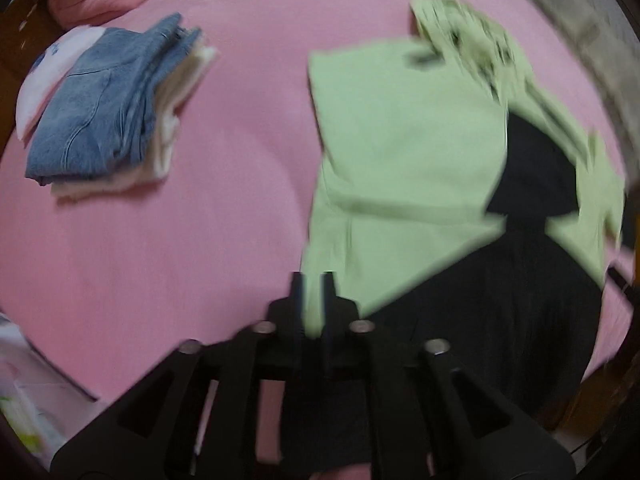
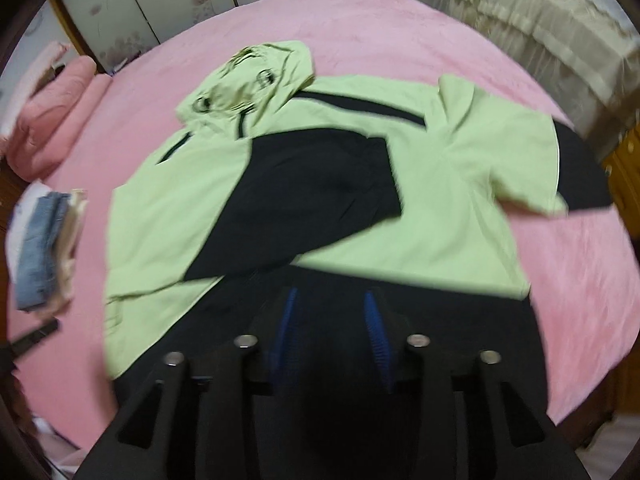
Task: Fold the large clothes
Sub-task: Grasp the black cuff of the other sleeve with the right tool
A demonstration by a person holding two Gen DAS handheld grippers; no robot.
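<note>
A light green and black hooded jacket [image 2: 432, 220] lies spread on the pink bed [image 2: 400, 32], hood [image 2: 248, 84] at the far end. One black sleeve [image 2: 312, 200] is folded across its chest; the other sleeve [image 2: 580, 176] sticks out to the right. My right gripper [image 2: 331, 294] hovers above the jacket's black hem, its blue pads wide apart with nothing between them. In the left wrist view the jacket [image 1: 408, 140] lies to the right. My left gripper [image 1: 314, 280] points down over its near left corner, jaws a little apart, with green cloth showing in the gap.
A folded stack with blue jeans [image 1: 96, 108] on top sits on the bed [image 1: 220, 200] left of the jacket, and the same stack [image 2: 40, 244] shows at the left edge. A rolled pink quilt [image 2: 52, 120] lies at the far left. A flowered wardrobe [image 2: 140, 0] and cream lace drapes [image 2: 540, 20] stand behind.
</note>
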